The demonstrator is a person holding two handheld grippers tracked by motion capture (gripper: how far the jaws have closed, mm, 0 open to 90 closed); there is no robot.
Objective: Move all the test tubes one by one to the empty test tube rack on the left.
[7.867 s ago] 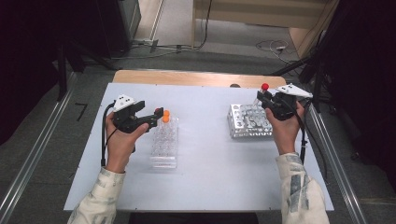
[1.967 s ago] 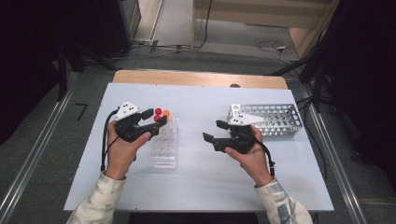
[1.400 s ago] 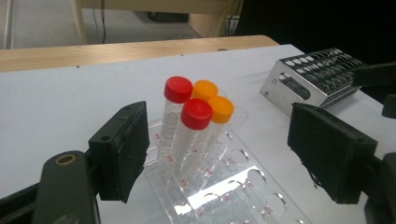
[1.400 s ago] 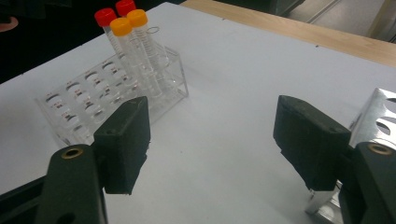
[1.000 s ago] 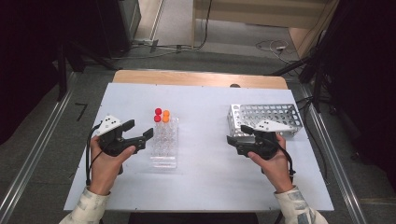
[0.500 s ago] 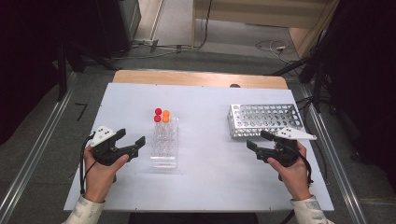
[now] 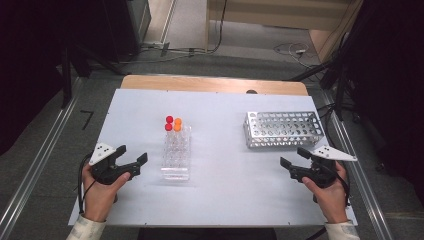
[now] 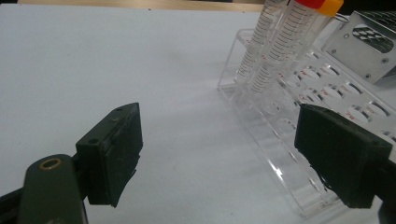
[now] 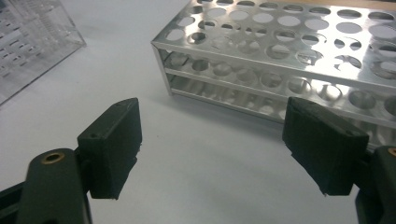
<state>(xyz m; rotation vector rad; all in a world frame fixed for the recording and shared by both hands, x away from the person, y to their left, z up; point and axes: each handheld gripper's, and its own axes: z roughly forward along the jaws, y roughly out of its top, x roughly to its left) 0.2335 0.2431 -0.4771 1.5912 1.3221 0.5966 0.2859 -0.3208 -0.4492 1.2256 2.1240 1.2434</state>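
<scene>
Low in the frame, the left gripper (image 7: 131, 158) and right gripper (image 7: 292, 157), whose jaws have just been opening, gape wide and empty beside the clear rack (image 7: 176, 152) and metal rack (image 7: 283, 130).

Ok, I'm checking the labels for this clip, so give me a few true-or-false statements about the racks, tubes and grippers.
1. The clear rack holds capped tubes at its far end. True.
2. The metal rack holds three tubes. False: its holes show none.
3. Both grippers are shut on tubes. False: the left gripper and right gripper are open with nothing between the jaws.
4. The metal rack lies to the right of the clear rack in the high view. True.
5. All tube caps are blue. False: they are red and orange.
</scene>
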